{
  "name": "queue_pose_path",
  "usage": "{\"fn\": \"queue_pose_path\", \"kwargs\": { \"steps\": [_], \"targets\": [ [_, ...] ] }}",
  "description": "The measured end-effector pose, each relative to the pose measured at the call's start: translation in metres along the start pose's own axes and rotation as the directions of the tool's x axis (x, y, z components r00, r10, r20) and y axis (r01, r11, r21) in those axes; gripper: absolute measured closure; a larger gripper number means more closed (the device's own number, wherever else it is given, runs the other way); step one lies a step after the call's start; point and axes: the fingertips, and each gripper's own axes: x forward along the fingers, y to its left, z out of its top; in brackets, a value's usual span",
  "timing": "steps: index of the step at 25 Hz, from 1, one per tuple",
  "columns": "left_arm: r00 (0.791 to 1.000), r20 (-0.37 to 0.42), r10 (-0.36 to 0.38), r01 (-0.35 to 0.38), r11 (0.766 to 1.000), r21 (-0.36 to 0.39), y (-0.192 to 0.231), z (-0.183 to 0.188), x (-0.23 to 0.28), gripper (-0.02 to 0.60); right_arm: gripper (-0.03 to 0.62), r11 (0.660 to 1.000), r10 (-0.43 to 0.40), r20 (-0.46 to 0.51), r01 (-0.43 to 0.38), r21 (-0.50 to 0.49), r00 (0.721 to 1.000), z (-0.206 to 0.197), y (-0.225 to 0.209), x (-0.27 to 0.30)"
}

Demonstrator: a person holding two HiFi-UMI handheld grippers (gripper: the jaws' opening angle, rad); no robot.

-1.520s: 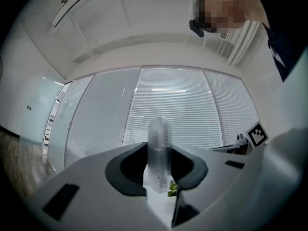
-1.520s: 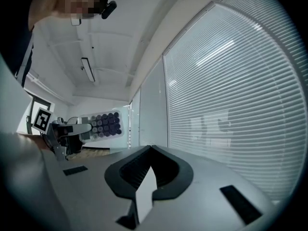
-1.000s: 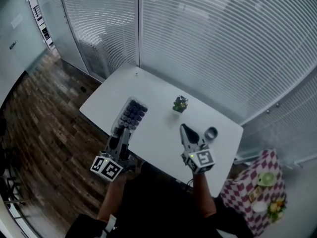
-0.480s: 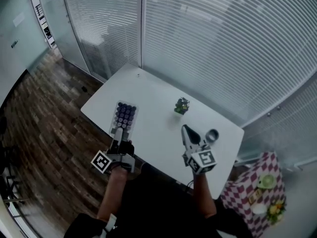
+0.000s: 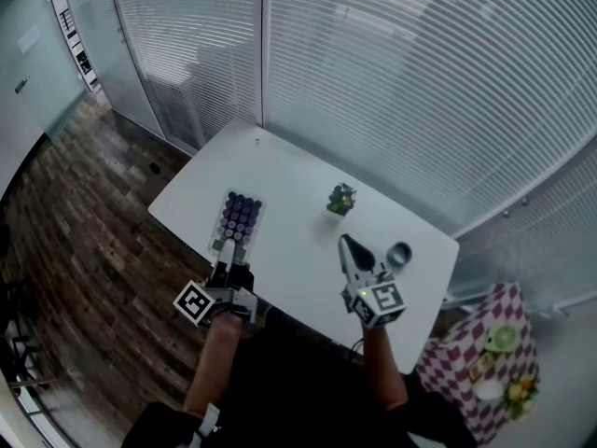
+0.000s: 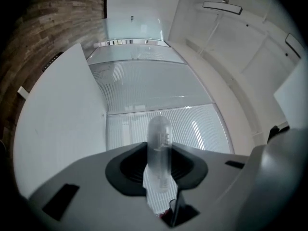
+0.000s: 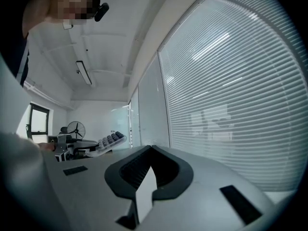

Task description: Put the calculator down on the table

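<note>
The calculator point(image 5: 238, 220), pale with dark round keys, lies keys-up low over the left part of the white table point(image 5: 289, 171); I cannot tell whether it touches the table. My left gripper point(image 5: 224, 252) is shut on its near end. In the left gripper view the calculator point(image 6: 159, 146) shows edge-on between the jaws of the left gripper point(image 6: 158, 163). My right gripper point(image 5: 353, 250) hovers over the table's near right part, shut and empty. In the right gripper view the right gripper point(image 7: 150, 150) has its jaws together, and the calculator point(image 7: 109, 139) shows far off at the left.
A small potted plant point(image 5: 340, 198) stands mid-table and a grey ring-shaped object point(image 5: 399, 252) sits beside the right gripper. A checkered-cloth side table point(image 5: 485, 348) stands at lower right. Wooden floor point(image 5: 84, 231) lies left of the table, and blinds-covered glass walls stand behind.
The left gripper rolled and sank toward the table, bringing the calculator from tilted to lying flat with keys up. The right gripper stayed still.
</note>
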Motion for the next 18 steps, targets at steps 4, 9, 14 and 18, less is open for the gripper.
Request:
{"fn": "queue_pose_path", "kwargs": {
  "steps": [4, 9, 14, 18],
  "targets": [
    [1.0, -0.011, -0.003, 0.003, 1.0, -0.006, 0.001, 0.001, 0.007, 0.48, 0.588, 1.0, -0.016, 0.0, 0.016, -0.017, 1.0, -0.006, -0.008, 0.005],
    [1.0, -0.02, 0.023, -0.022, 1.0, 0.003, 0.016, 0.005, 0.016, 0.48, 0.588, 0.999, -0.033, 0.002, 0.033, -0.008, 0.999, -0.004, -0.011, 0.011],
    [0.998, -0.032, 0.046, -0.047, 0.999, -0.01, 0.037, 0.006, 0.024, 0.48, 0.588, 0.999, -0.036, 0.006, 0.036, -0.015, 0.999, 0.001, -0.009, 0.016],
    [0.996, -0.049, 0.071, -0.072, 0.997, -0.012, 0.058, 0.002, 0.03, 0.48, 0.588, 0.999, -0.029, 0.004, 0.029, -0.019, 1.0, -0.002, -0.01, 0.018]
  ]
}}
